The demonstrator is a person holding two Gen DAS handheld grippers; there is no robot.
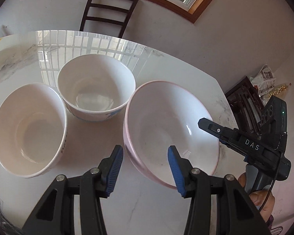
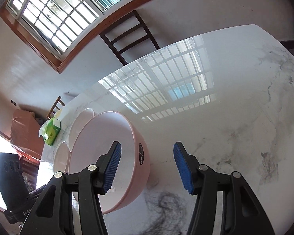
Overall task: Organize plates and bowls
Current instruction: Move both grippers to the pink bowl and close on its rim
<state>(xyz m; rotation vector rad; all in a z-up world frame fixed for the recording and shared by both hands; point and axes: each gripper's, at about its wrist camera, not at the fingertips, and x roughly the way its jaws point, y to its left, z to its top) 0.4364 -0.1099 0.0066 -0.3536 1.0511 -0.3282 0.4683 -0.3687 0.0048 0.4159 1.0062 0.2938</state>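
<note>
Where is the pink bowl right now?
In the left wrist view, the pink bowl sits on the marble table, rightmost of three bowls, beside the blue-patterned bowl.

Three empty bowls (image 1: 96,86) sit on the marble table (image 1: 147,205); the left gripper (image 1: 145,166) hovers, jaws apart, astride the pink bowl's (image 1: 166,125) rim.

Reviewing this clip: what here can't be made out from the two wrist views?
- Any plates: neither view shows one, only three bowls on the table.
- Left bowl: the lettering on its outer wall is too small to read in the left wrist view.
- Far bowls, right wrist view: mostly hidden behind the pink bowl.
- Right gripper: in the left wrist view only one finger shows.
</note>
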